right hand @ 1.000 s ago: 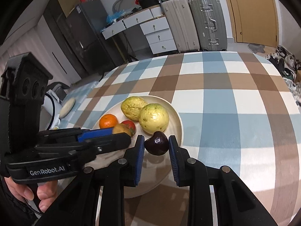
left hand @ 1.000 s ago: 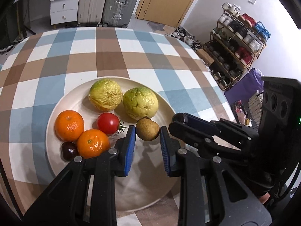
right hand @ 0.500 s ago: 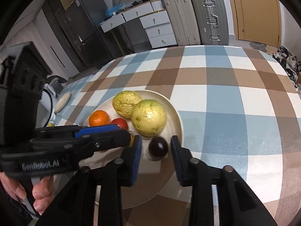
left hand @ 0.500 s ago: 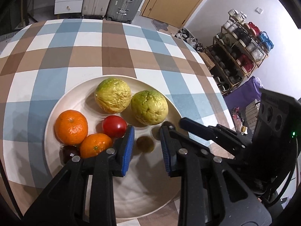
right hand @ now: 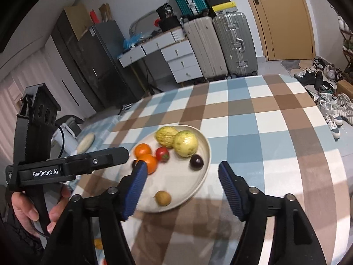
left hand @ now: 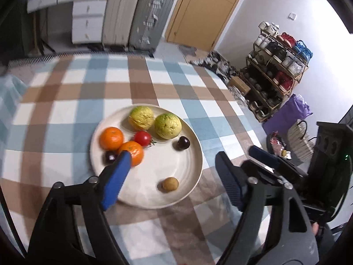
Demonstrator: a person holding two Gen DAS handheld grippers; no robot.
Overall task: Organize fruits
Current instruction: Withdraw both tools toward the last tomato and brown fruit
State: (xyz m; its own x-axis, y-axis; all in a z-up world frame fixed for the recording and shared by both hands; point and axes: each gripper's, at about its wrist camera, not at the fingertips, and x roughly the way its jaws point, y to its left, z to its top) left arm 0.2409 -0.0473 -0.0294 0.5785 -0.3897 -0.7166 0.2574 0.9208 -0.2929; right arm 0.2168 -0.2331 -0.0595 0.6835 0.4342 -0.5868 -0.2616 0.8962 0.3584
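A: We're in a lived-in room, suitcases (left hand: 136, 15) and a drawer unit (left hand: 87, 19) against the far wall, and our checked bench (left hand: 66, 101) is bare but for one plate (left hand: 176, 198).

B: How much have we sorted, by the look of it?

A: All the fruit we can see lies on that plate, which sits toward the bench's near edge. Two yellow-green fruits (left hand: 168, 125) touch each other at its far rim, two oranges (left hand: 111, 138) and a tomato (left hand: 142, 138) cluster at the left, with a dark plum (left hand: 110, 156) tucked beside them.

B: And the loose ones?

A: A second dark plum (right hand: 196, 162) lies alone by the right rim, and a small brown fruit (left hand: 170, 184) alone near the front rim.

B: Are we holding anything?

A: No. Our left tongs (left hand: 174, 178) are spread wide and empty above the plate's near side; our right tongs (right hand: 183, 181) are likewise released, carrying nothing.

B: So we're nearly finished?

A: We judge the gathering done. At most we could group like with like.
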